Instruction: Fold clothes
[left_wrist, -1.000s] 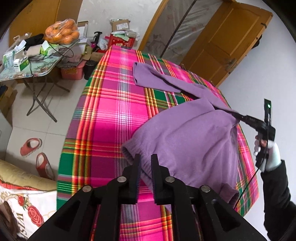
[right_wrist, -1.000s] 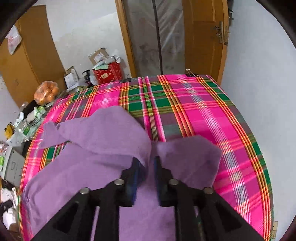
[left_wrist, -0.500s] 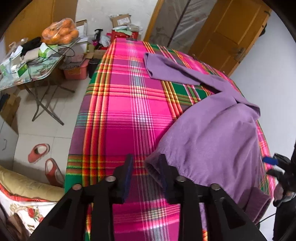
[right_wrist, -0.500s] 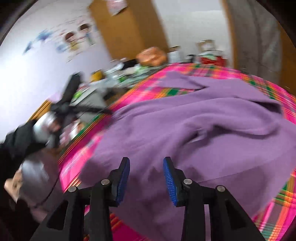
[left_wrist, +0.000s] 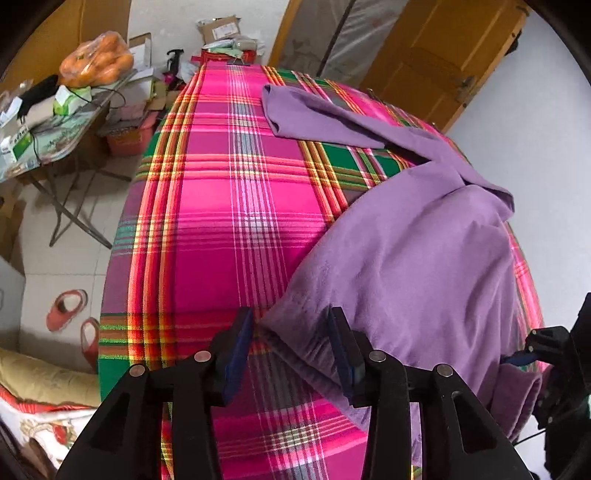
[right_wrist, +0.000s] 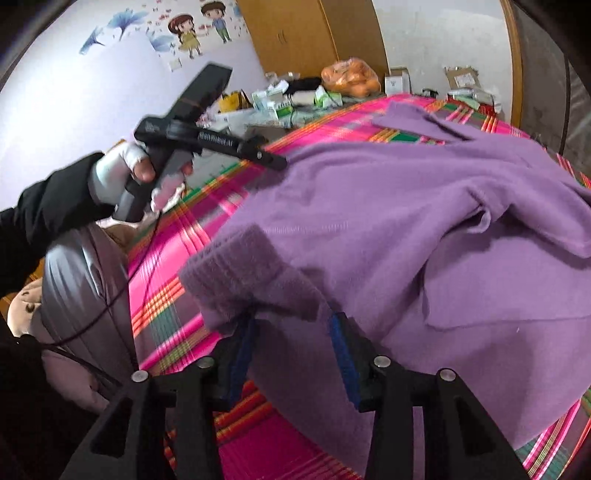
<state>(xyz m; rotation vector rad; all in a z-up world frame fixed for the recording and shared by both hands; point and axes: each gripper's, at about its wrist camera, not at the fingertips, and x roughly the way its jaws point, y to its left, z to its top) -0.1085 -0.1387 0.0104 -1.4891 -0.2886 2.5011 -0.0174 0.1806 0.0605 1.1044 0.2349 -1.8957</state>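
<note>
Pink-and-green plaid cloth (left_wrist: 221, 206) covers the bed where a purple sweater (left_wrist: 417, 258) lies spread, one sleeve (left_wrist: 317, 118) stretched toward the far end — beside it, a folding table (left_wrist: 55, 136) cluttered with boxes and a bag of oranges (left_wrist: 98, 62). At the near hem, the left gripper (left_wrist: 291, 332) is opening, its jaws apart around a corner of the knit without pressing it. Over the ribbed cuff (right_wrist: 236, 266), the right gripper (right_wrist: 293, 332) is opening too, the fabric loose between its blue pads (right_wrist: 341, 354).
</note>
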